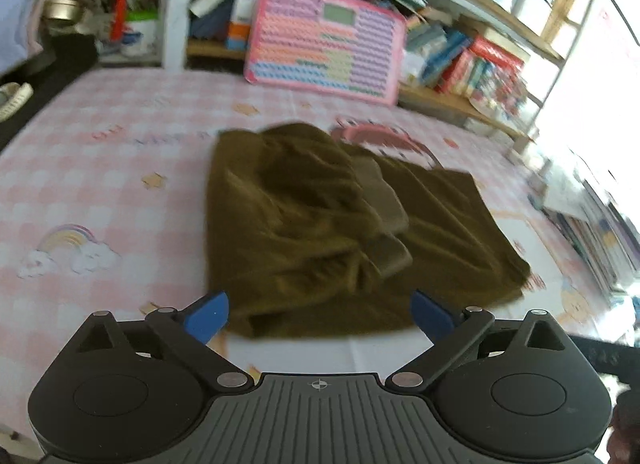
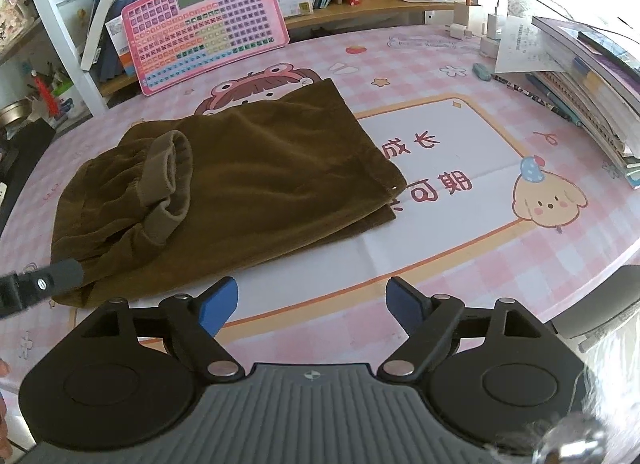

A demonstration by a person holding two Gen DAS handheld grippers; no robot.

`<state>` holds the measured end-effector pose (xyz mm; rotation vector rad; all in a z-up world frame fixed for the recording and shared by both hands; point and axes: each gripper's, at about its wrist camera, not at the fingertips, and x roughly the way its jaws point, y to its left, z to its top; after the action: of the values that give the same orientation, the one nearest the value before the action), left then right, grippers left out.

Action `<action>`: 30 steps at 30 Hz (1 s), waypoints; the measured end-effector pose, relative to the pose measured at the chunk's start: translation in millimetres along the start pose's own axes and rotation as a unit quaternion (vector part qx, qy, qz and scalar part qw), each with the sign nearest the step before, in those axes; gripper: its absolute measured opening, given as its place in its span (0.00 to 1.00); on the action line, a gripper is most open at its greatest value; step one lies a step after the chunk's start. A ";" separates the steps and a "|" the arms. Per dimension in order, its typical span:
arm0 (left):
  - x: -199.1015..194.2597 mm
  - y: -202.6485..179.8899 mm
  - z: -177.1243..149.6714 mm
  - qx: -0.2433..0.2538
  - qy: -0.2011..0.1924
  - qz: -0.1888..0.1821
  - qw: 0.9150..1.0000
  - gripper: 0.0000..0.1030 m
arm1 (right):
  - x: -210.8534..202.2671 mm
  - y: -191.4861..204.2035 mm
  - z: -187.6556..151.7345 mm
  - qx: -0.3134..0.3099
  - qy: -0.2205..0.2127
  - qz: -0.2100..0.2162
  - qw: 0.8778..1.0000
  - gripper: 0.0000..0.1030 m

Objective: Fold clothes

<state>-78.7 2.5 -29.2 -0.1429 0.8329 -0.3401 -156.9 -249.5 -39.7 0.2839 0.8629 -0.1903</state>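
A pair of olive-brown trousers (image 1: 332,232) (image 2: 240,176) lies folded on the pink checked table cover (image 1: 100,184) (image 2: 480,264), its ribbed cuffs (image 2: 166,184) turned over the bunched end. My left gripper (image 1: 320,314) stands open just in front of the garment's near edge, with nothing between its blue fingertips (image 1: 210,314). My right gripper (image 2: 312,304) is open too, above the bare cover a little short of the cloth. The left gripper's dark body (image 2: 40,284) shows at the left edge of the right wrist view, beside the trousers' corner.
A pink keyboard toy (image 1: 324,52) (image 2: 204,24) leans against the shelves at the back. A stack of books (image 2: 592,96) and pencils (image 2: 536,96) lie at the table's right side. Chargers and cables (image 2: 488,28) sit at the back right.
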 end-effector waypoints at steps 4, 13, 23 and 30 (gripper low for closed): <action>5.3 -8.3 0.7 -0.001 0.005 0.015 1.000 0.99 | 4.1 -6.5 5.3 -0.007 0.003 0.004 1.000 0.81; 19.8 -36.4 4.0 -0.025 0.005 0.074 0.997 0.99 | 24.0 -41.2 30.7 -0.021 0.010 0.044 0.999 0.81; 31.8 -103.0 0.7 -0.074 -0.059 0.106 0.990 0.99 | 61.3 -122.2 89.5 0.022 0.075 0.148 0.986 0.78; 27.7 -135.2 -7.2 -0.097 -0.080 0.133 0.983 1.00 | 85.5 -135.2 107.1 0.013 0.120 0.222 0.968 0.77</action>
<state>-99.2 -133.8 -18.7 -0.2343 0.7130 0.0056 -63.0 -416.0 -62.2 0.5233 1.0139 0.2561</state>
